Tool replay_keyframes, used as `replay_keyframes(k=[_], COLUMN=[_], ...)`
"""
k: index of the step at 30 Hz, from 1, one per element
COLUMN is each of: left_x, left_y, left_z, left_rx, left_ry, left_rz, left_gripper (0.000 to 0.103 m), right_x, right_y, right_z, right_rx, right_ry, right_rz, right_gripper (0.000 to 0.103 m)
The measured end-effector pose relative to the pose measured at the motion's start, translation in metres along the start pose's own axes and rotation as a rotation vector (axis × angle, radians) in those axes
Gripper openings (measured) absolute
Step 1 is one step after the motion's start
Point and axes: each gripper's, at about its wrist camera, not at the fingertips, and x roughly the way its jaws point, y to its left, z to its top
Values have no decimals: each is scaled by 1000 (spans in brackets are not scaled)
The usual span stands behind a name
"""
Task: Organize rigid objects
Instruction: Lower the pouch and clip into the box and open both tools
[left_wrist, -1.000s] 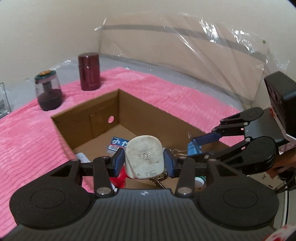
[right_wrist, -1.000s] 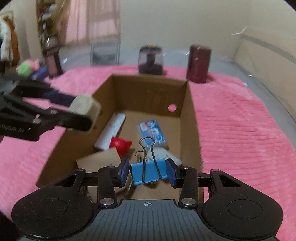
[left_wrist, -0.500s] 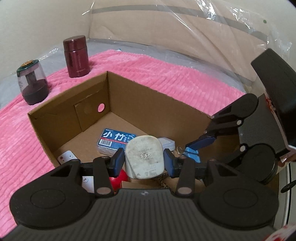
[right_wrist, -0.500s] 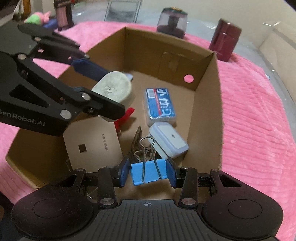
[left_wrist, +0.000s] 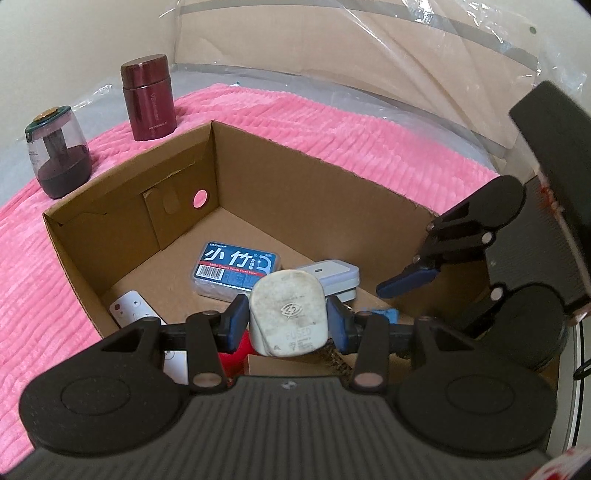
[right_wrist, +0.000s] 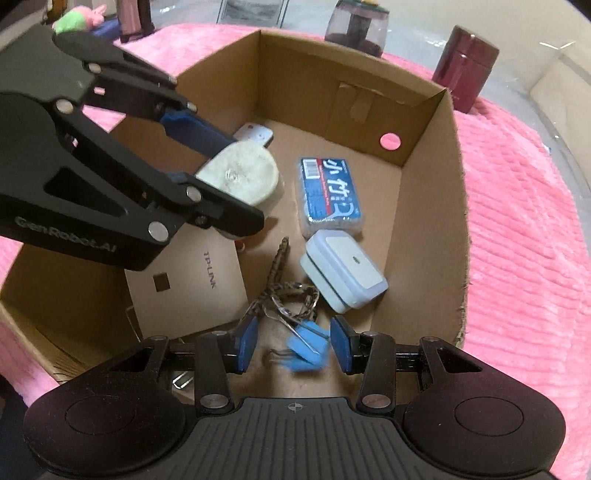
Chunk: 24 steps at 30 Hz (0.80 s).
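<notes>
An open cardboard box (left_wrist: 295, 195) (right_wrist: 428, 221) sits on a pink blanket. Over its near left part my left gripper (left_wrist: 288, 326) is shut on a worn white plug (left_wrist: 286, 314) (right_wrist: 240, 177). My right gripper (right_wrist: 293, 343) hangs low over the box's near end. A blue binder clip (right_wrist: 308, 347) shows blurred and tilted between its pads, with a gap on the left side, so the pads do not press on it. In the left wrist view only one blue finger (left_wrist: 406, 284) of the right gripper shows.
In the box lie a blue floss-pick case (right_wrist: 328, 192), a grey-white case (right_wrist: 343, 273), a TP-LINK carton (right_wrist: 192, 288), a braided keyring (right_wrist: 284, 291) and a white remote (left_wrist: 133, 310). Behind the box stand a maroon flask (left_wrist: 149, 98) and a dark jar (left_wrist: 57, 155).
Both grippers have sunk towards the box and tipped downward. The blue clip, gripped upright before, now sits loose and blurred between the right pads. The plug stays gripped.
</notes>
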Motion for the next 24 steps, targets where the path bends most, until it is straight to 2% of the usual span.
replay_keyframes(k=[12,24], left_x=[12,22], left_y=[-10,-16], left_z=[2,1], left_rx=[38,67], left_ry=[44,83], left_rz=[0,5], left_gripper=[40,40], right_x=[-43,-50], right_y=[4,4], right_z=[-11,-14], right_rx=[58,78], right_ry=[-175,-221], right_rz=[-70,-80], right_gripper=[40,40])
